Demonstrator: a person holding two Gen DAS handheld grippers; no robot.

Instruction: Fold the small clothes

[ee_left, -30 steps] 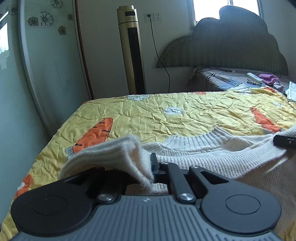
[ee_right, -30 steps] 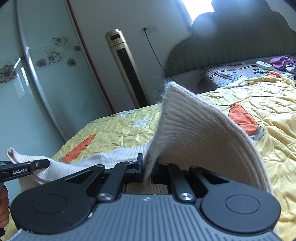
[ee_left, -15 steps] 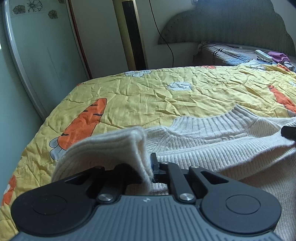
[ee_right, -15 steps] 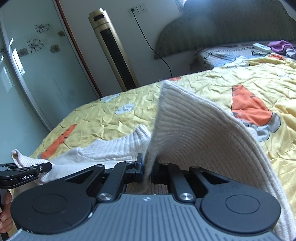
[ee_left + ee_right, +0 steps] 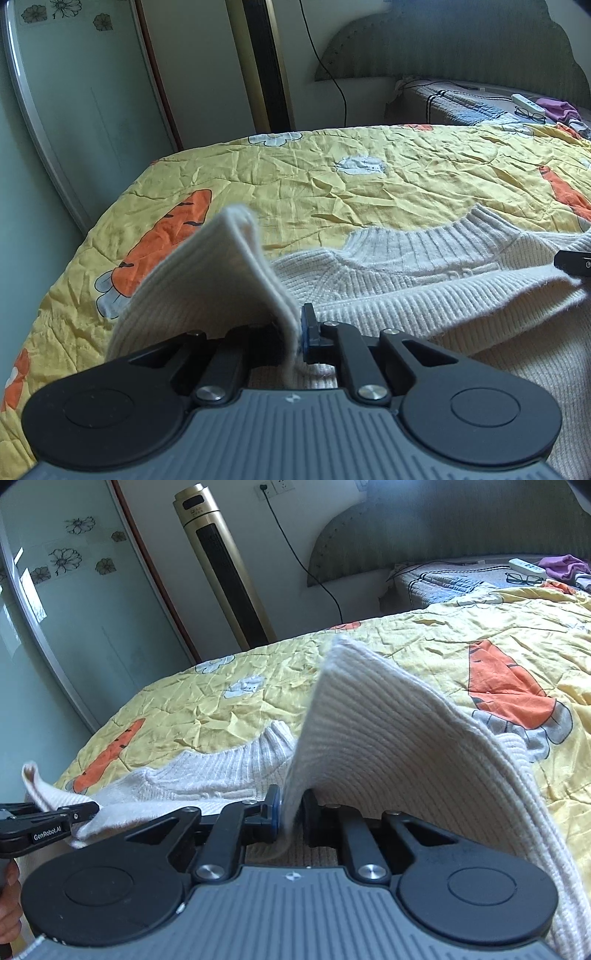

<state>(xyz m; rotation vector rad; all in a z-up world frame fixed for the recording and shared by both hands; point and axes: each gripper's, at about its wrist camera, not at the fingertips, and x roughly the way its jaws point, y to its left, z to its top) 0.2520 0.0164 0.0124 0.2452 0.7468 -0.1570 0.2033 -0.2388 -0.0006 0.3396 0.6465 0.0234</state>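
Observation:
A cream knitted sweater [image 5: 424, 295] lies on the bed, its ribbed collar [image 5: 417, 243] toward the far side. My left gripper [image 5: 295, 339] is shut on a doubled edge of the sweater, which stands up in a fold [image 5: 221, 280] over the left finger. My right gripper [image 5: 290, 812] is shut on another edge of the sweater [image 5: 388, 746], which rises in a tall flap and drapes to the right. The left gripper [image 5: 48, 827] also shows at the left edge of the right wrist view, holding its knit corner.
The bed has a yellow quilt [image 5: 332, 184] with orange carrot prints. A gold tower fan [image 5: 221, 568] and a glass door [image 5: 66, 609] stand past the bed's left side. A remote, glasses [image 5: 524, 579] and purple cloth lie by the headboard [image 5: 461, 528].
Both grippers have moved forward and lower over the bed, carrying the held sweater edges toward the collar. Both stay shut on the knit.

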